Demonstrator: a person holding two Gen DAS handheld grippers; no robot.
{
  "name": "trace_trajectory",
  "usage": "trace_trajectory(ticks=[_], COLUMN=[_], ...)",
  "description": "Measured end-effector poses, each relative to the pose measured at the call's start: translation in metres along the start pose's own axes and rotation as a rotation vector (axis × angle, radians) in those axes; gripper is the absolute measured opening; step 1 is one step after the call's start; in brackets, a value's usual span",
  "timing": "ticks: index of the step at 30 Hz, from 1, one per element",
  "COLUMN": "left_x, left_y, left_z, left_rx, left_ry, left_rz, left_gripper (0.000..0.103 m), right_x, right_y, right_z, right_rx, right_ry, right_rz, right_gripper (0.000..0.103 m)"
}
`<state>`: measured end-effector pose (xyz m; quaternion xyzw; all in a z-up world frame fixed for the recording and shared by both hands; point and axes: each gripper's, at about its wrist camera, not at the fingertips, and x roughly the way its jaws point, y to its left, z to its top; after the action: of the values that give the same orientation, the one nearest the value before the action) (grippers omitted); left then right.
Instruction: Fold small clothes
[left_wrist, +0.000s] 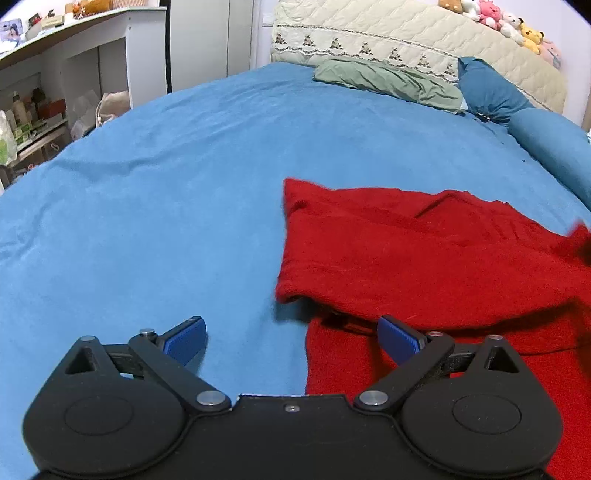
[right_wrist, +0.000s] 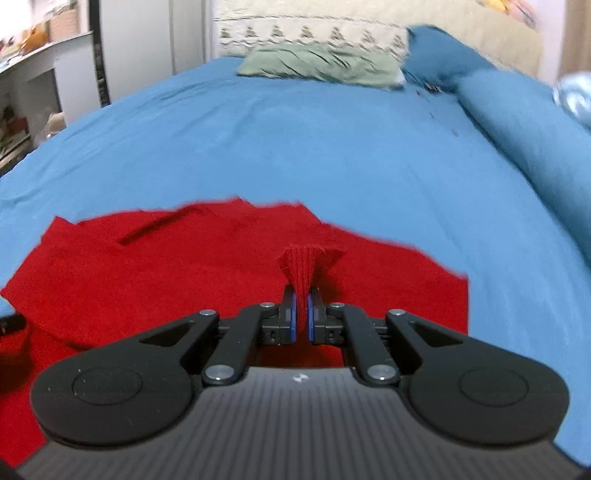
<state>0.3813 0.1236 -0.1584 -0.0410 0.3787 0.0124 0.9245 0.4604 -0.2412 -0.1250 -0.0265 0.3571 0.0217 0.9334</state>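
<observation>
We are working on a red knitted garment that lies partly folded on the blue bedspread, near our edge of the bed and well apart from the green pillow at the headboard. Our right gripper has its jaws clamped on a ribbed edge of the knit, which fans out in a small tuft above the blue pads; we judge this pinch is meant to give us a firm hold on one edge so it can be lifted and carried over the rest of the cloth. Our left gripper has its jaws wide apart and holds nothing: one pad sits over bare bedspread, the other just above the garment's near left side, where an upper layer overhangs a lower one. That straddle looks to us like a setup for taking the matching edge, so both sides rise together and the fold stays square. The right view is blurred, so the exact seam we hold is unclear.
</observation>
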Motion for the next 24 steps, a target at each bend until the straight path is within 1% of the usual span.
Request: trace_trajectory(ticks=[3, 5, 7, 9, 13, 16, 17, 19, 22, 23, 24], left_x=[0.009, 0.011, 0.01, 0.01, 0.014, 0.014, 0.014, 0.015, 0.014, 0.012, 0.007], left_y=[0.001, 0.003, 0.006, 0.009, 0.016, 0.014, 0.012, 0.01, 0.011, 0.012, 0.013], left_z=[-0.004, -0.005, -0.003, -0.001, 0.001, 0.001, 0.001, -0.001, -0.002, -0.002, -0.002], left_rx=[0.003, -0.012, -0.039, -0.059, -0.077, -0.067, -0.055, -0.037, -0.028, -0.028, -0.025], left_ry=[-0.015, -0.047, -0.064, -0.079, -0.072, -0.068, -0.067, -0.063, -0.06, -0.063, -0.068], left_rz=[0.012, 0.015, 0.012, 0.018, 0.021, 0.025, 0.033, 0.043, 0.044, 0.04, 0.036], left_gripper=[0.1, 0.1, 0.097, 0.095, 0.091, 0.091, 0.091, 0.091, 0.091, 0.091, 0.09], right_x=[0.014, 0.017, 0.016, 0.01, -0.019, -0.03, -0.028, -0.02, -0.009, -0.009, -0.011], right_y=[-0.016, -0.022, -0.028, -0.032, -0.059, -0.084, -0.091, -0.1, -0.106, -0.106, -0.106], right_z=[-0.022, -0.03, -0.031, -0.025, -0.014, -0.016, -0.018, -0.028, -0.042, -0.047, -0.051], right_rx=[0.067, 0.126, 0.182, 0.208, 0.24, 0.273, 0.28, 0.297, 0.302, 0.296, 0.287], right_ry=[0.028, 0.018, 0.001, -0.031, -0.122, -0.142, -0.133, -0.084, -0.038, -0.035, -0.036], right_rz=[0.02, 0.037, 0.054, 0.066, 0.032, -0.004, -0.01, -0.012, 0.01, 0.007, 0.003], right_gripper=[0.021, 0.021, 0.021, 0.021, 0.021, 0.021, 0.021, 0.021, 0.021, 0.024, 0.031])
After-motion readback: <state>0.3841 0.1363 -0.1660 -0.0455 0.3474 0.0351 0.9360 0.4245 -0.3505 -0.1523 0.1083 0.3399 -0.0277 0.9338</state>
